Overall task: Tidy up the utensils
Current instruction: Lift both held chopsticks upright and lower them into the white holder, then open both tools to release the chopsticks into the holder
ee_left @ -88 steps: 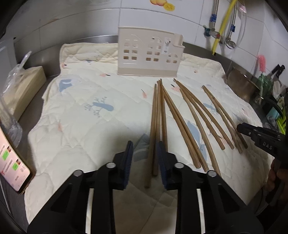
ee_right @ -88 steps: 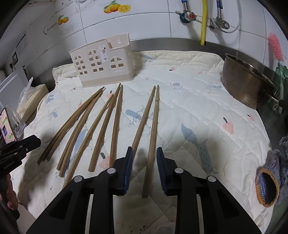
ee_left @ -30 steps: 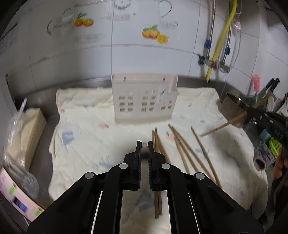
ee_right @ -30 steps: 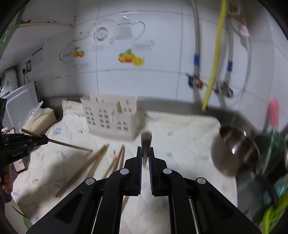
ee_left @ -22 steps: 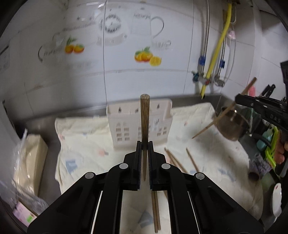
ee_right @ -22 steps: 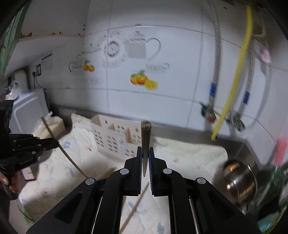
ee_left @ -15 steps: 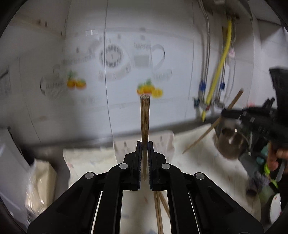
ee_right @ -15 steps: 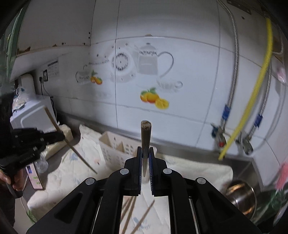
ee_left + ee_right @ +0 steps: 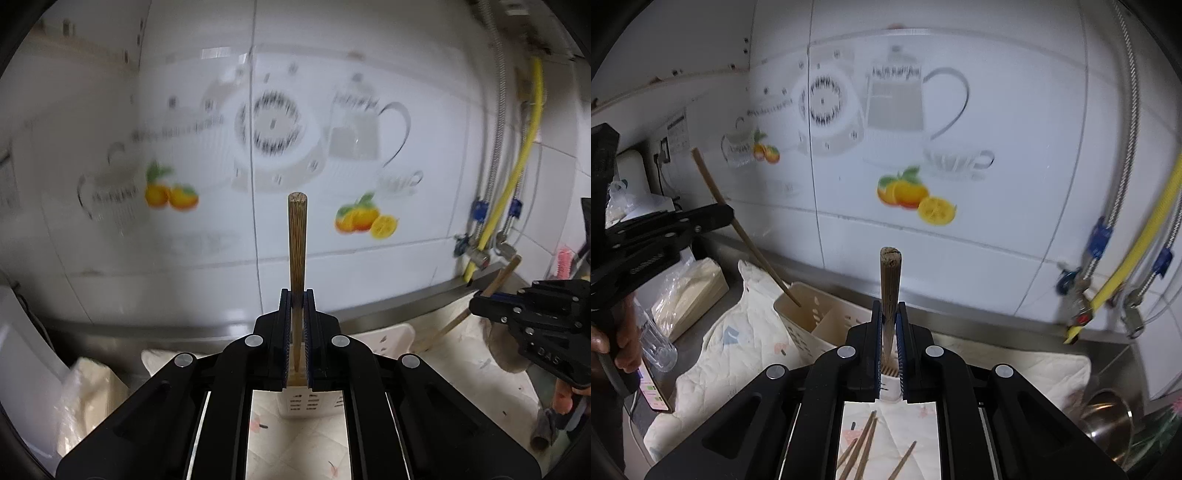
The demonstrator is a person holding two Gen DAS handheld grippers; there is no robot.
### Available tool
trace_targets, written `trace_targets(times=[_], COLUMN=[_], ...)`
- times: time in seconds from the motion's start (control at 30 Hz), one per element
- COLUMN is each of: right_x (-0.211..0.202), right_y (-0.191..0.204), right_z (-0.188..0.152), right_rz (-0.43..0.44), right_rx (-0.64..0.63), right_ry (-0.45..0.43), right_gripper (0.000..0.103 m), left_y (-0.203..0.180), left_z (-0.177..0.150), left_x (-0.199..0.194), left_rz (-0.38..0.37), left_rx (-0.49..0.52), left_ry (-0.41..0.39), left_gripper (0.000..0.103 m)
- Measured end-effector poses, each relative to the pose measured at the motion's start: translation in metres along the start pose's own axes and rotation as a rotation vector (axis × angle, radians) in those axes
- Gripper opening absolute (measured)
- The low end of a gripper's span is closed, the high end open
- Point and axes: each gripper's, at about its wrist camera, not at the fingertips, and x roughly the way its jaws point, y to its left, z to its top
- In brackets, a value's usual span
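Holding one brown wooden chopstick (image 9: 297, 254) in each gripper's jaws, I next lower both into the cream plastic holder (image 9: 827, 325).

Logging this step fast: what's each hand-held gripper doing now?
Left hand-held gripper: shut on a chopstick.
Right hand-held gripper: shut on another chopstick.

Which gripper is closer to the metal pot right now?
Right. The right gripper, holding a chopstick, hovers just in front of the metal pot; the left gripper is over the cream holder's far end, well away from it.
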Motion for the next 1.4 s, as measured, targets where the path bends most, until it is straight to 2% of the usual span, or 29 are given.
trace_targets(times=[0.23,0.53,0.67,0.73,0.87,0.93,1.13,1.4], right_x=[0.035,0.035,0.024,0.013,-0.008,-0.017,-0.033,-0.03], right_y=[0.003,0.002,0.002,0.002,0.005,0.008,0.022,0.028], right_z=[-0.012,-0.01,-0.008,-0.007,-0.01,-0.016,-0.06,-0.145], right_rz=[-0.011,-0.02,-0.039,-0.047,-0.063,-0.066,-0.054,-0.065], right_rx=[-0.008,0.009,0.006,0.005,-0.004,-0.012,-0.015,0.047], right_ry=[0.059,0.042,0.015,-0.006,-0.04,-0.047,-0.033,0.054], right_gripper=[0.007,0.009,0.023,0.025,0.036,0.037,0.041,0.041], left_y=[0.014,0.015,0.015,0.015,0.012,0.011,0.006,-0.002], left_z=[-0.021,-0.025,-0.022,-0.021,-0.024,-0.03,-0.065,-0.123], left_x=[0.036,0.032,0.019,0.009,-0.01,-0.02,-0.046,-0.064], left_rz=[-0.022,-0.02,-0.024,-0.021,-0.014,-0.015,-0.024,-0.047], left_rx=[-0.037,-0.028,-0.033,-0.033,-0.025,-0.027,-0.03,-0.031], left_ry=[0.083,0.075,0.056,0.04,0.016,0.007,0.016,0.06], left_gripper=[0.006,0.007,0.013,0.016,0.025,0.031,0.034,0.035])
